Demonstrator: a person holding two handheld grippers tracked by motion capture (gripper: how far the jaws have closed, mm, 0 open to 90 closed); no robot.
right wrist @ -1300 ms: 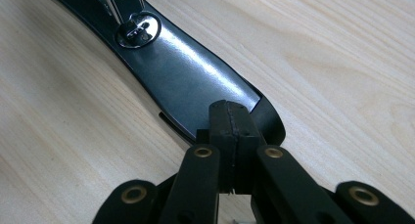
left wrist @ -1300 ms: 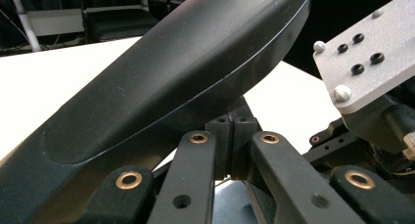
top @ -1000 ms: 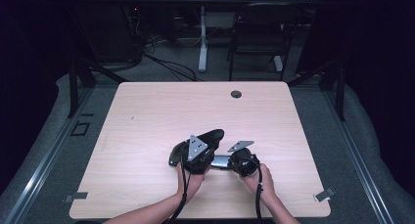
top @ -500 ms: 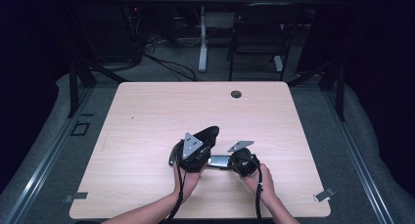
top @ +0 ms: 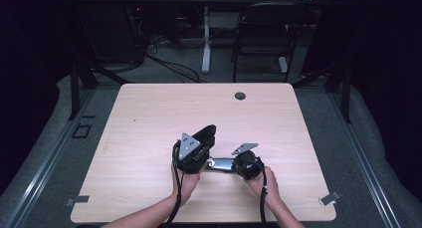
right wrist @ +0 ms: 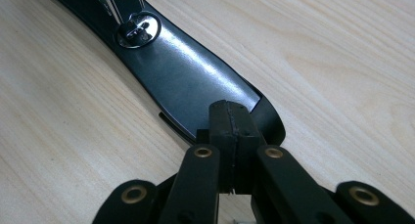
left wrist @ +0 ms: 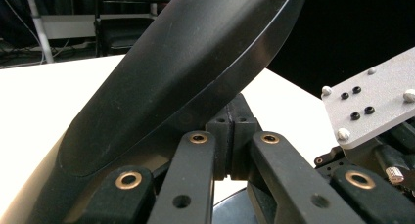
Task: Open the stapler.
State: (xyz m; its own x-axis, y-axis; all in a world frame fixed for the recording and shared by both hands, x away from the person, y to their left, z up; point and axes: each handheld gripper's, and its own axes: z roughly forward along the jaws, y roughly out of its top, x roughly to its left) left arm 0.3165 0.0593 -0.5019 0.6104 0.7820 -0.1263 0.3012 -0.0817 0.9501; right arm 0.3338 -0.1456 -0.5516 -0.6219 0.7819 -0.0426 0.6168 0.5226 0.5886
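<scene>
A black stapler lies open near the table's front middle. Its top arm (top: 206,134) tilts up and away, and my left gripper (top: 203,144) is shut on that arm. In the left gripper view the glossy arm (left wrist: 186,72) slants across just above my left gripper (left wrist: 230,131), whose jaws are pressed together. The flat base (top: 220,163) rests on the wood, with my right gripper (top: 232,164) shut on its end. In the right gripper view the base (right wrist: 186,72) with its round anvil (right wrist: 137,28) runs away from my right gripper (right wrist: 230,121).
The wooden table (top: 149,113) has a round cable hole (top: 240,95) at its back edge. A dark chair (top: 263,39) and a desk leg (top: 205,44) stand on the floor behind. The right gripper's grey plate (left wrist: 377,101) sits close beside my left jaws.
The left gripper has shifted slightly left and up, and the stapler's top arm has swung a little higher. The right gripper has stayed in place on the base.
</scene>
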